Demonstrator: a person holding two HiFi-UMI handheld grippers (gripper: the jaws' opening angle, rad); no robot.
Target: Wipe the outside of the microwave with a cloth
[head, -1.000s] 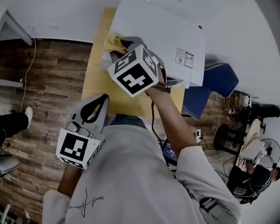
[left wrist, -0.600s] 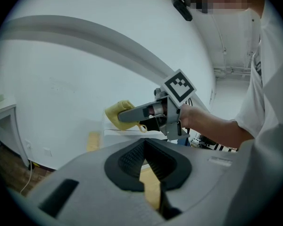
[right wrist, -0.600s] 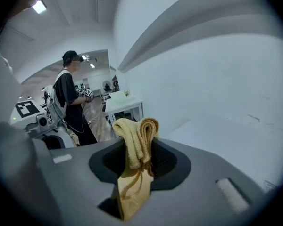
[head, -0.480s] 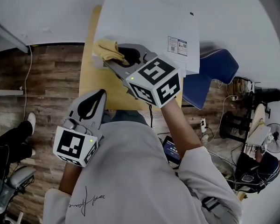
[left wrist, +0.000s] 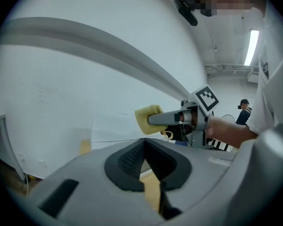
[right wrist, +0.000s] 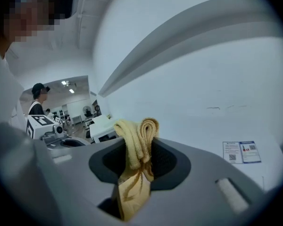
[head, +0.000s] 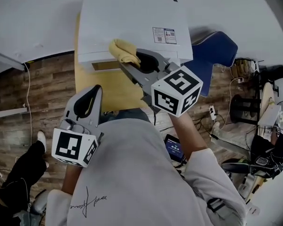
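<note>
Clamping a folded yellow cloth (head: 124, 51), my right tongs (head: 132, 61) reach out toward 12 o'clock. They hold the cloth at the near top edge of the white microwave (head: 132, 18), left of its middle. I cannot tell whether the cloth presses on the casing or sits just off it. In the right gripper view the cloth (right wrist: 137, 138) stands bunched between the jaws of the right tongs (right wrist: 139, 161), with a flat tail hanging below them.

The microwave stands on a small wooden table (head: 96, 86), and a printed label (head: 164, 35) lies on its top toward 1 o'clock. My left tongs (head: 90, 95) hang low at 8 o'clock, over the table's near edge and well apart from the microwave. In the left gripper view the left tongs (left wrist: 144, 147) have their jaws together with nothing between them. A blue chair (head: 212, 55) sits at 2 o'clock beside the table.
</note>
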